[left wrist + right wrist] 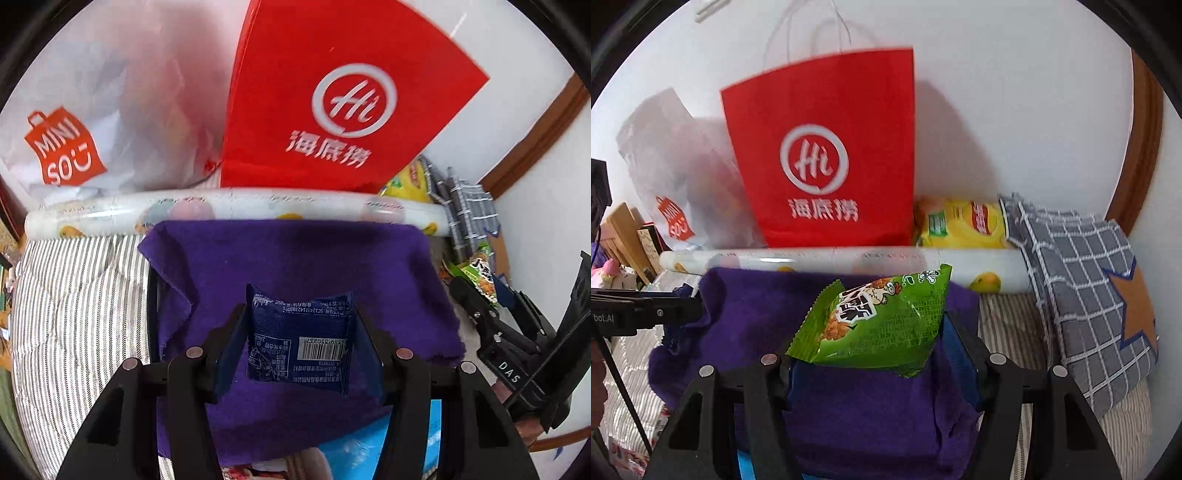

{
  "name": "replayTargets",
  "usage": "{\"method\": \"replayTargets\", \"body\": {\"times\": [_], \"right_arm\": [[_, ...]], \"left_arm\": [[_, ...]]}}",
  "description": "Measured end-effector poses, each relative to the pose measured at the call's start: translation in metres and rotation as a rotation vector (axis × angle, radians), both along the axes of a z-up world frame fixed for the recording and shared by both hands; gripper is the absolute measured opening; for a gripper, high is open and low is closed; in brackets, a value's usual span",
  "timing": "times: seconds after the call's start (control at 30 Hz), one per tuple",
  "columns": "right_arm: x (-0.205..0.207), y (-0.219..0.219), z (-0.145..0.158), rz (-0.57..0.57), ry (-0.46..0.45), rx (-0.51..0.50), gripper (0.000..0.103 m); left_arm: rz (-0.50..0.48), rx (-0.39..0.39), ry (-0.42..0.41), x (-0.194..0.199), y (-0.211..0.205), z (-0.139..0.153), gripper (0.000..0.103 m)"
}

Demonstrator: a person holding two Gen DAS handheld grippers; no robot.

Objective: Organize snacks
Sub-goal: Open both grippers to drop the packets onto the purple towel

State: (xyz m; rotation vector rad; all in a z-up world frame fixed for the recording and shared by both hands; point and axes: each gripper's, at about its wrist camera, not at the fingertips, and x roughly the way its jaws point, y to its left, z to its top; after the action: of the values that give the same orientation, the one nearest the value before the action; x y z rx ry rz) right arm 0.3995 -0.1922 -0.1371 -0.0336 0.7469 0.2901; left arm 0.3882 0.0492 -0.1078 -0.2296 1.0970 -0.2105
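Left gripper (299, 332) pinches a dark blue snack packet (299, 343) between its pads, over the purple cloth (295, 258) on the striped bed (74, 295). Right gripper (871, 339) clamps a green chicken-print snack bag (879, 325) above the same cloth. Behind: white Miniso bag (92, 129), red paper bag (827, 166), yellow pouch (960, 221), checked cloth (1078, 266).

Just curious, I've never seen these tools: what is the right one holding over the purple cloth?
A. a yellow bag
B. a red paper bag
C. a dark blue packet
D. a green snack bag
D: the right gripper has its jaws closed on the green snack bag; the dark blue packet is in the left gripper.
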Motion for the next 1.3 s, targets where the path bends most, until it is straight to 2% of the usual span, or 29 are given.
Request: {"method": "replayTargets", "body": {"times": [0.2,0.47,0.93,1.0,1.03,1.1,1.2,1.3], "right_arm": [[0.005,-0.005,-0.015,0.003,0.055,0.014,0.062],[0.005,-0.005,-0.022,0.002,0.072,0.000,0.062],[0.002,-0.004,-0.020,0.012,0.074,-0.002,0.063],[-0.001,-0.002,-0.016,0.024,0.068,-0.005,0.063],[-0.003,-0.002,-0.015,0.026,0.065,-0.006,0.064],[-0.005,-0.001,-0.011,0.021,0.062,0.003,0.075],[-0.011,-0.001,-0.002,0.031,0.053,0.029,0.078],[-0.020,0.001,0.006,0.030,0.042,0.007,0.079]], "left_arm": [[0.009,0.038,0.048,0.002,-0.002,-0.018,0.055],[-0.011,0.062,0.083,0.003,-0.012,-0.033,0.055],[-0.021,0.047,0.123,0.001,-0.014,-0.041,0.057],[-0.026,0.046,0.119,-0.001,-0.016,-0.039,0.061],[-0.030,0.051,0.118,-0.002,-0.016,-0.038,0.067],[-0.028,0.076,0.109,-0.005,-0.019,-0.035,0.077],[-0.032,0.109,0.078,-0.014,-0.022,-0.025,0.083],[-0.045,0.109,0.076,-0.023,-0.024,-0.016,0.083]]}}
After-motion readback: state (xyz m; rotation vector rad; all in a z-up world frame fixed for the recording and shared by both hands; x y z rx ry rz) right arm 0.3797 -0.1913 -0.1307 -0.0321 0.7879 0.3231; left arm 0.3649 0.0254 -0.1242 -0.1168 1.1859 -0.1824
